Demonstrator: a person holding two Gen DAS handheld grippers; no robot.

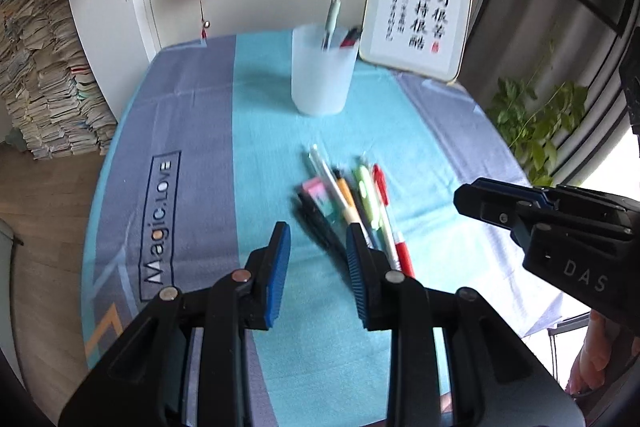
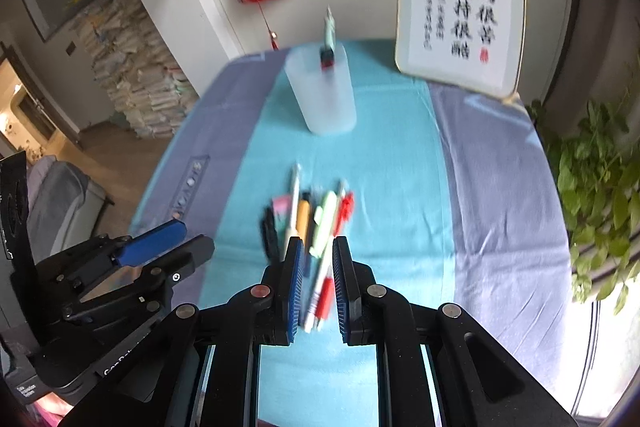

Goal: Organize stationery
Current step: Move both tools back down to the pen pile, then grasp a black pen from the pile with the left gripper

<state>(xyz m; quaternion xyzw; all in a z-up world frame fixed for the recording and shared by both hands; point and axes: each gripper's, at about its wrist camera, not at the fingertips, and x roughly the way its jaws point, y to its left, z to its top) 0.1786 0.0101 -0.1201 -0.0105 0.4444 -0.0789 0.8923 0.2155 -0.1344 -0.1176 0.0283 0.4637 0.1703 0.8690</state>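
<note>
Above the pens (image 2: 316,227), right tool (image 2: 316,259) open, left tool (image 1: 318,247) open

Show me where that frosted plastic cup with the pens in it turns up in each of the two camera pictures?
Left wrist view: the frosted cup stands upper centre, on the turquoise stripe of the cloth, beyond the pile of pens.
Right wrist view: the frosted cup stands upper centre, beyond the same pile.
Shared landmark: the framed calligraphy board, just right of the cup in both.
</note>
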